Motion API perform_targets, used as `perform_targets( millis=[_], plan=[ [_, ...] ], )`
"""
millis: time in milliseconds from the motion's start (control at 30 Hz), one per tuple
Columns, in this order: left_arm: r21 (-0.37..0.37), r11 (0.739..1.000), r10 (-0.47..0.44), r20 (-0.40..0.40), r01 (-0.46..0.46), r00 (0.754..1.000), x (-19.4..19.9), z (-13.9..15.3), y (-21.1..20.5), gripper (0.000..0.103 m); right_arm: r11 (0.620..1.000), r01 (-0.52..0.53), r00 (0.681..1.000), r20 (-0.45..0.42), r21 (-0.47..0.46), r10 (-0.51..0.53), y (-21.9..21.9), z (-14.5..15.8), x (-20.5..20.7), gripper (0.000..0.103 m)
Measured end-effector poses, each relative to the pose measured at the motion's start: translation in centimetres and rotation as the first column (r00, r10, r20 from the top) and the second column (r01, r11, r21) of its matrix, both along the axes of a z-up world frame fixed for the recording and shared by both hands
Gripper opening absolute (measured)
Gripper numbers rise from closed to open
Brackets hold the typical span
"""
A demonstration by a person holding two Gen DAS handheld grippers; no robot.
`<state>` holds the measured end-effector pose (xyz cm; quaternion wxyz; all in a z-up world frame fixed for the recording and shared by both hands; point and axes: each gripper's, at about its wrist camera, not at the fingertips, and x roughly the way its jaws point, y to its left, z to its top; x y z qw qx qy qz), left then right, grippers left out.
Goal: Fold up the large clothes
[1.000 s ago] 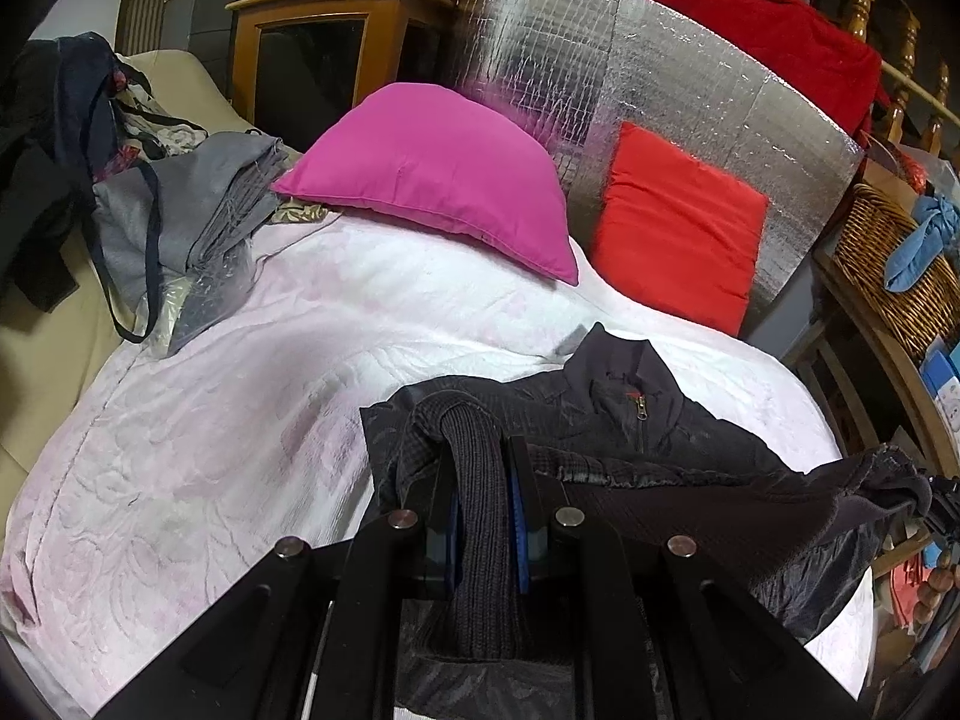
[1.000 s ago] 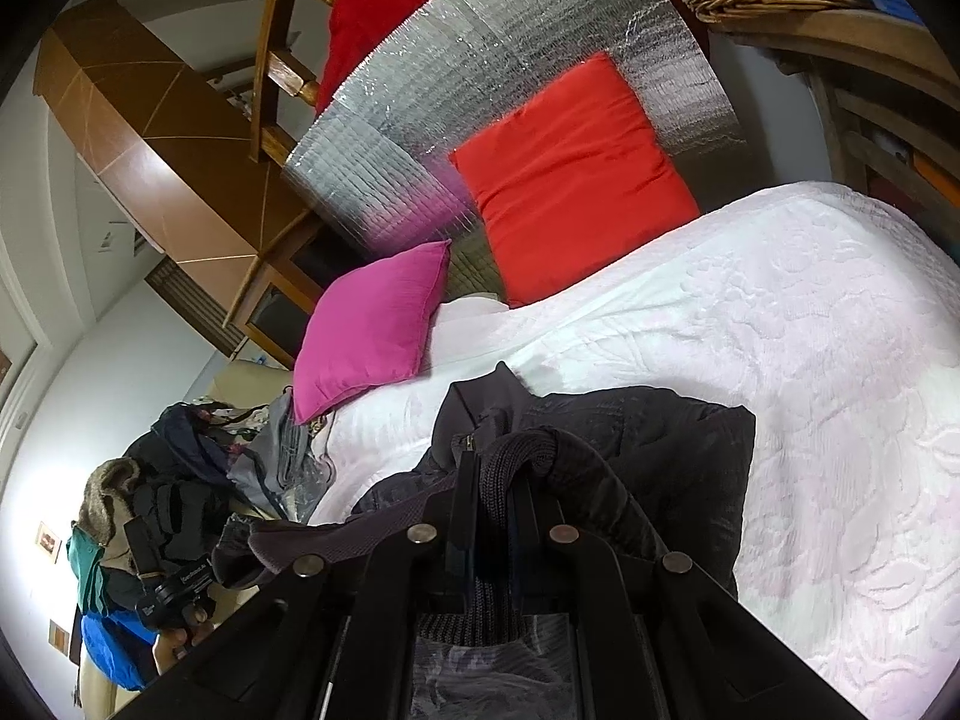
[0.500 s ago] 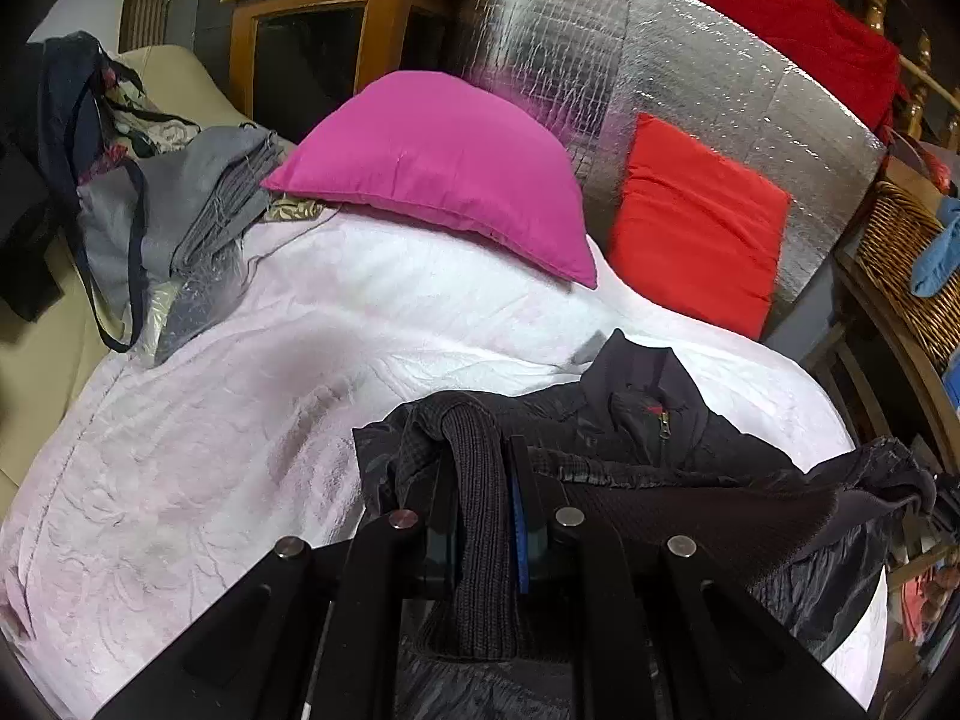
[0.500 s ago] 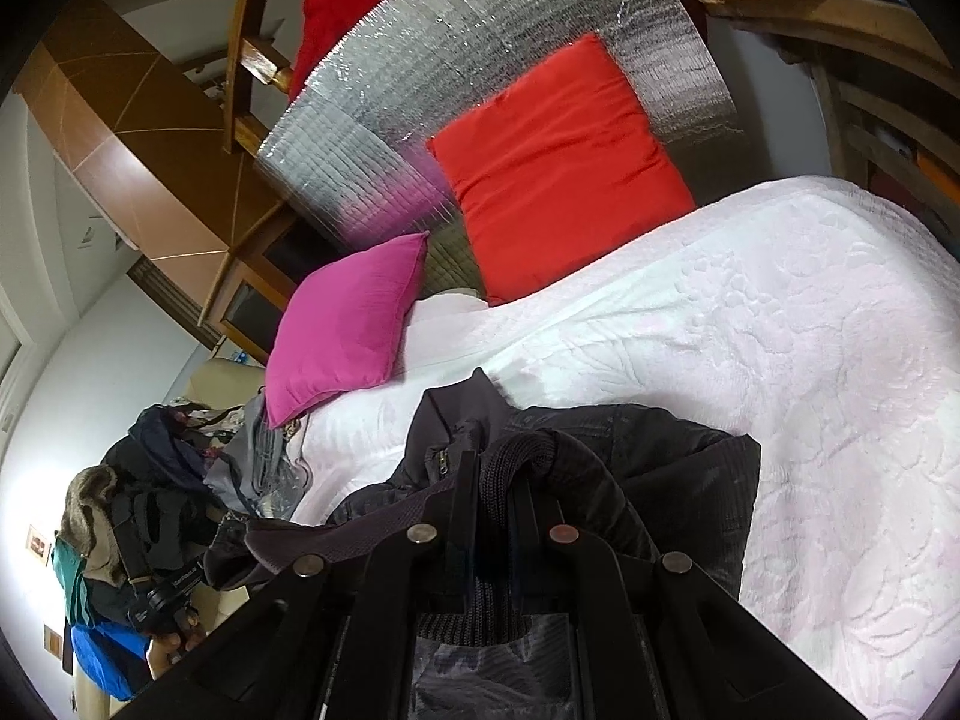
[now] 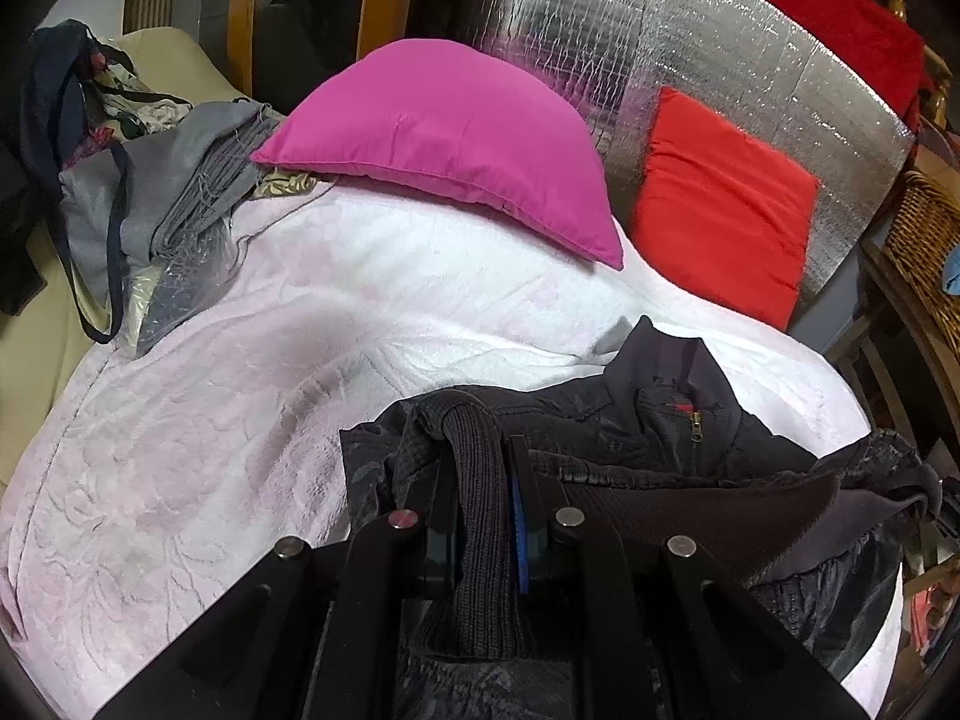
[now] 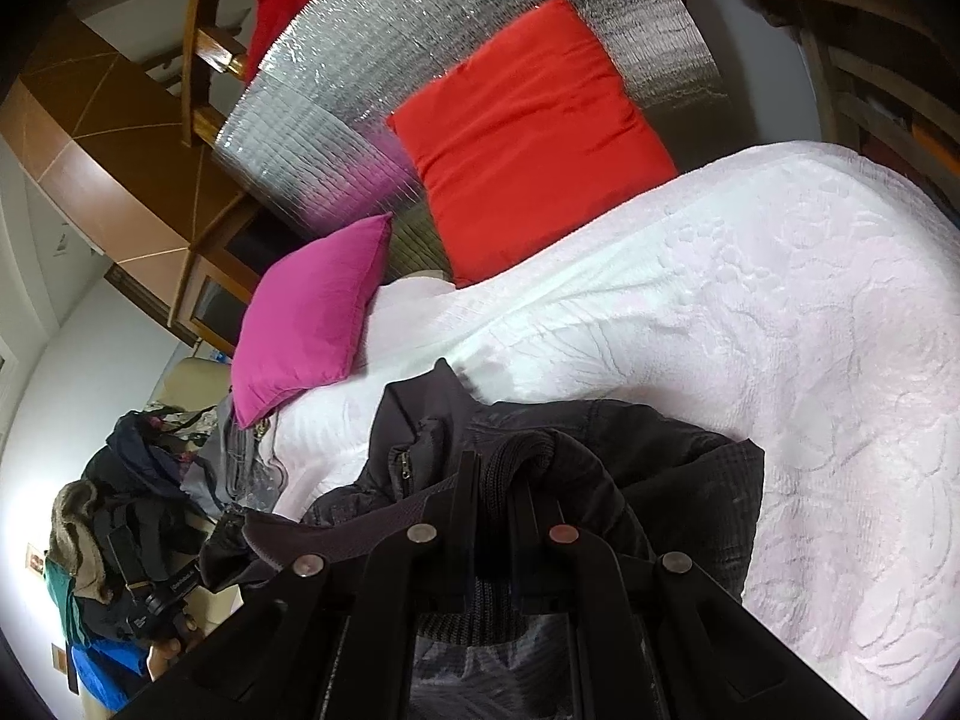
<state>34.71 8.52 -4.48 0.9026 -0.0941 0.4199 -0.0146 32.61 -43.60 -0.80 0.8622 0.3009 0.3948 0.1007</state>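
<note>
Left tongs (image 5: pixel 480 468): clamped narrow on the ribbed knit hem (image 5: pixel 480 540) of a dark jacket (image 5: pixel 654 438), the band pinched between the pads.
Right tongs (image 6: pixel 495 480): likewise closed tight on another stretch of the same ribbed hem, seen in the right wrist view.
Jacket position: collar and zip lie on the white bedspread (image 5: pixel 198 450) near the foot of the bed, the hem lifted toward the cameras.
Risk, slipping: the knit band is thick and stretchy; I judge it could creep out of either pinch if pulled unevenly.
Risk, crooked fold: one sleeve (image 5: pixel 888 468) hangs loose off the bed's edge and may bunch under the fold.
Risk, obstacles: the pink pillow (image 5: pixel 444 138) and red pillow (image 5: pixel 720 204) sit well beyond, unlikely to interfere.
Writing: a small red mark by the zip pull (image 5: pixel 696 420), too small to read; no legible brand.
</note>
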Motion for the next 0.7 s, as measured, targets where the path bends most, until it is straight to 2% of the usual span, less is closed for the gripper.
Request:
perform_targets(
  millis=[333,700],
  plan=[
    [0.015,1.000,0.005,-0.018,-0.004,1.000,1.6,-1.1,-0.1,0.014,1.000,-0.007,1.000,-0.025,-0.018,0.006,0.3,-1.0,2.3,0.008],
    [0.036,0.999,0.015,-0.032,-0.014,0.999,3.5,-2.0,-0.5,0.014,1.000,0.008,0.999,-0.035,0.004,-0.008,0.2,-1.9,4.6,0.008]
  ],
)
